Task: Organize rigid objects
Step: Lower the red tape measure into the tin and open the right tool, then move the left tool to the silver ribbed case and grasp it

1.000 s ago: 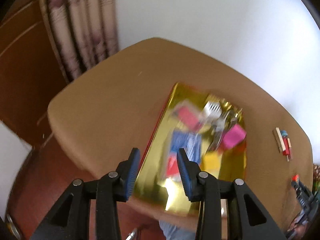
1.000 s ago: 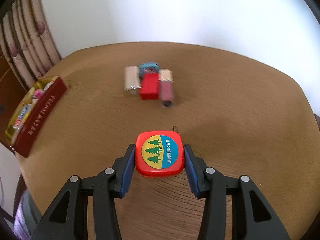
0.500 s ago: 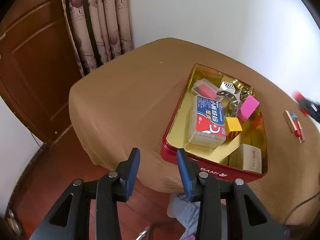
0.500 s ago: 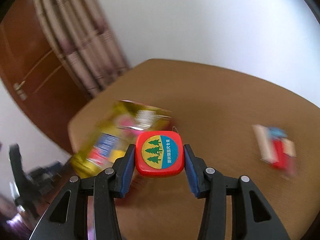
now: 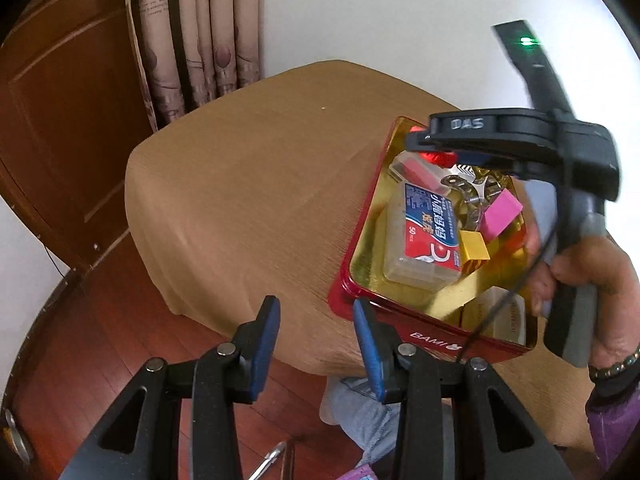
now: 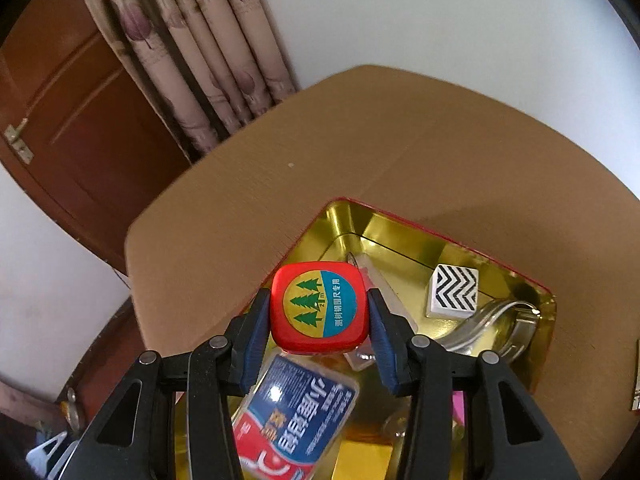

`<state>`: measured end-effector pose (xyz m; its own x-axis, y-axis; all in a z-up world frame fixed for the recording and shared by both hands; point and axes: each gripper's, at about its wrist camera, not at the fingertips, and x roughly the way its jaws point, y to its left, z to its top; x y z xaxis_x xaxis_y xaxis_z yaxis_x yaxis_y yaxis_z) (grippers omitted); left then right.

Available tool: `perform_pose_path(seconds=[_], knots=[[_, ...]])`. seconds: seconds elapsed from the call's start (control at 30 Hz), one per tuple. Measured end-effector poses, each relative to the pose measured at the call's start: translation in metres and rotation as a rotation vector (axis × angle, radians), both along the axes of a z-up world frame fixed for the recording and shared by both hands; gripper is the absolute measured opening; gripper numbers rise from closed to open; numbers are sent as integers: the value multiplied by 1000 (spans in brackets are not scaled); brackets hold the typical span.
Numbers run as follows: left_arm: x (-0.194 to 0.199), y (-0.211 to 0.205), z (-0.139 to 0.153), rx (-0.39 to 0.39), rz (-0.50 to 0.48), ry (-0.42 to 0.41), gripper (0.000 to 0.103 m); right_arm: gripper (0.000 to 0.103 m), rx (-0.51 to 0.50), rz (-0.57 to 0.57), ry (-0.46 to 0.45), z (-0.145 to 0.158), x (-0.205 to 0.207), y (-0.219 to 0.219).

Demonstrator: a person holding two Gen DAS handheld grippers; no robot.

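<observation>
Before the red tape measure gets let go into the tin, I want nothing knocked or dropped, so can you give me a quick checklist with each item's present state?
1. Grip: right gripper pads clamp the tape measure on both sides: ok.
2. Position: tape measure is over the tin, inside its rim: ok.
3. Landing spot: bare gold floor lies ahead, near the zigzag block; directly beneath is hidden: cannot tell.
4. Height above contents: cannot tell.
5. Left gripper: empty, outside the tin: ok.

A home room, patterned curtains (image 6: 192, 60) beside a brown wooden door (image 6: 60, 92), reddish wood floor (image 5: 100, 344), plain white wall (image 6: 440, 12), cloth-covered tabletop (image 5: 248, 184)
</observation>
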<state>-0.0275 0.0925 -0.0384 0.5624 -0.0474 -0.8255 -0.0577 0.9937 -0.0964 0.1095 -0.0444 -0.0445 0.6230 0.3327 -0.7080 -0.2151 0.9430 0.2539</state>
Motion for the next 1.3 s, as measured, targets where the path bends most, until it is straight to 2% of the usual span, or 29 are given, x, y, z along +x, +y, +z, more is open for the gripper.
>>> perform_pose_path(seconds=[0.13, 0.2, 0.23, 0.33, 0.4, 0.43, 0.5, 0.57, 0.6, 0.63, 0.73, 0.77, 0.83, 0.93, 1.07, 1.2, 1.3], knots=[[0, 1, 0, -9, -1, 2, 39, 46, 39, -21, 17, -3, -2, -7], [1, 3, -1, -17, 3, 9, 39, 54, 89, -29, 5, 2, -8, -14], [1, 4, -2, -22, 6, 14, 39, 55, 118, -33, -13, 7, -14, -20], [1, 4, -2, -18, 15, 15, 39, 56, 193, -86, -139, 28, -52, -47], [-1, 3, 0, -9, 15, 3, 39, 72, 209, -126, -218, 35, -83, -66], [-2, 0, 1, 4, 13, -7, 39, 75, 202, -167, -284, 37, -105, -80], [-6, -5, 3, 22, 8, -17, 39, 90, 177, -245, -388, 35, -144, -104], [-10, -13, 4, 36, -7, -24, 39, 98, 131, -337, -449, 22, -187, -139], [-13, -17, 5, 43, -17, -29, 39, 98, 113, -363, -452, 17, -199, -150], [-15, -21, 6, 52, -28, -34, 39, 98, 87, -403, -431, 8, -214, -172], [-21, -39, 11, 68, -89, -49, 39, 98, 10, -520, -234, -23, -242, -235], [-23, -46, 13, 59, -116, -48, 39, 98, -10, -572, -203, -33, -253, -254], [-28, -65, 20, 31, -187, -52, 39, 98, -85, -697, -116, -60, -275, -299], [-29, -108, 36, -2, -329, -38, 39, 98, -168, -807, -40, -87, -296, -342], [-11, -171, 53, -48, -470, 0, 39, 98, -177, -900, -32, -107, -324, -383], [27, -240, 56, -109, -561, 66, 39, 99, -204, -966, -5, -116, -327, -396], [66, -294, 46, -108, -591, 109, 39, 102, -198, -984, -71, -111, -333, -395]])
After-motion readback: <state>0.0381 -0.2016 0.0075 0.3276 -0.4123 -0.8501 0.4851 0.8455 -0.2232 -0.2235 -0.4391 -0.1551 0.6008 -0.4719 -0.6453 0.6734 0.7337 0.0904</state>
